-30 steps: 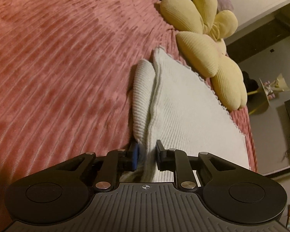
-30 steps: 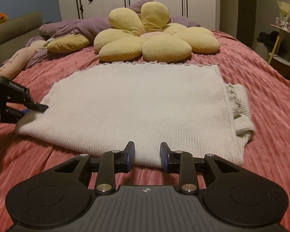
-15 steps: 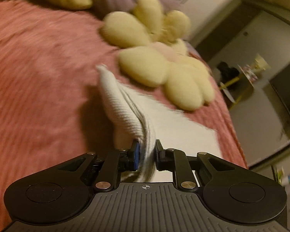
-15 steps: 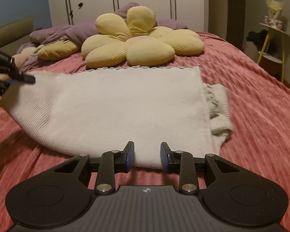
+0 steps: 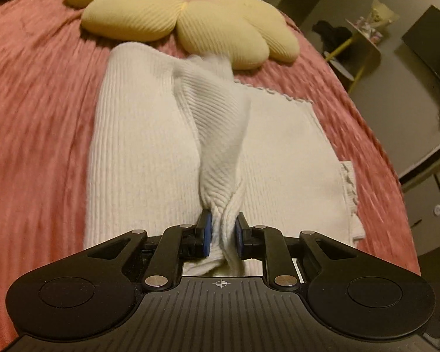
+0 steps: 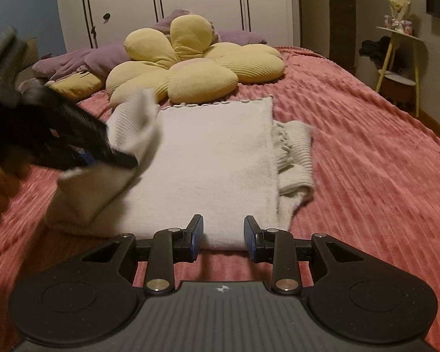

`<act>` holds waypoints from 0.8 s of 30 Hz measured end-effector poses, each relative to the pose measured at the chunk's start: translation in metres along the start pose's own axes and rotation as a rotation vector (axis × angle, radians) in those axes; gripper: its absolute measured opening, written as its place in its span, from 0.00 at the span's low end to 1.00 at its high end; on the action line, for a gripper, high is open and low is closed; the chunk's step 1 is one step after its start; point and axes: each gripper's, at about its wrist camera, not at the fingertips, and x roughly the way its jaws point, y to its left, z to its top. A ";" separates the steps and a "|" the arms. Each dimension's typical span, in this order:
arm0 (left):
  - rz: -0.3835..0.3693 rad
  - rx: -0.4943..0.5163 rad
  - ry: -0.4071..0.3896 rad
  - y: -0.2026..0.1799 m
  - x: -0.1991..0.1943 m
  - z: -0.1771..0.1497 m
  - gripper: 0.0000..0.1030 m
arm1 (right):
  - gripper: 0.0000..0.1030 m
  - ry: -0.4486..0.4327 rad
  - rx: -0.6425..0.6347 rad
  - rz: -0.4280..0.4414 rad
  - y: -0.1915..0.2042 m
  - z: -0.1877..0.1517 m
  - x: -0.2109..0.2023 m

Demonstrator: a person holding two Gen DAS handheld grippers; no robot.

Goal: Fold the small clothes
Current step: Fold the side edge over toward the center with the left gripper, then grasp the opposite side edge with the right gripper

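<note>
A cream ribbed knit sweater (image 5: 281, 152) lies flat on the pink bedspread (image 5: 35, 111). My left gripper (image 5: 222, 234) is shut on the sweater's left sleeve (image 5: 217, 123) and holds it lifted over the sweater's body. In the right wrist view the sweater (image 6: 217, 158) lies ahead, with the left gripper (image 6: 123, 157) at the left carrying the sleeve (image 6: 135, 123) inward. My right gripper (image 6: 223, 236) is open and empty, just above the sweater's near edge. The other sleeve (image 6: 296, 158) is bunched at the sweater's right side.
A yellow flower-shaped cushion (image 6: 190, 70) lies just beyond the sweater, with purple bedding (image 6: 96, 58) behind it. A yellow side table (image 6: 402, 55) stands past the bed's right edge. White wardrobe doors (image 6: 196, 6) are at the back.
My left gripper has lifted the left sleeve off the bed and swung it to the right, over the sweater's body. My right gripper has moved slightly nearer the hem, still open.
</note>
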 end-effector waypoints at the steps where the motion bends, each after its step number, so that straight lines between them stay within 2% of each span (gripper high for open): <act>1: 0.002 0.016 -0.011 -0.001 0.001 -0.003 0.21 | 0.29 0.002 0.002 0.000 -0.002 0.000 0.000; 4: 0.005 0.060 -0.038 -0.005 -0.009 -0.006 0.25 | 0.29 0.013 0.001 0.003 -0.003 -0.002 0.003; 6: -0.029 0.019 -0.066 -0.002 -0.025 -0.007 0.33 | 0.30 0.017 -0.005 0.003 -0.002 -0.001 0.004; 8: -0.060 -0.032 -0.097 0.006 -0.041 -0.010 0.33 | 0.32 0.014 -0.006 0.007 -0.001 -0.001 0.002; 11: -0.006 -0.050 -0.152 0.014 -0.057 -0.015 0.34 | 0.32 0.012 -0.004 0.008 -0.001 -0.001 0.002; 13: 0.018 -0.053 -0.143 0.018 -0.055 -0.018 0.34 | 0.32 0.010 0.000 0.008 -0.001 0.000 0.002; 17: 0.038 -0.025 -0.062 0.012 -0.034 -0.018 0.34 | 0.32 0.015 -0.001 0.010 0.005 0.001 0.003; 24: 0.107 0.046 -0.045 -0.004 -0.015 -0.022 0.34 | 0.34 0.058 -0.019 -0.010 0.008 0.002 0.015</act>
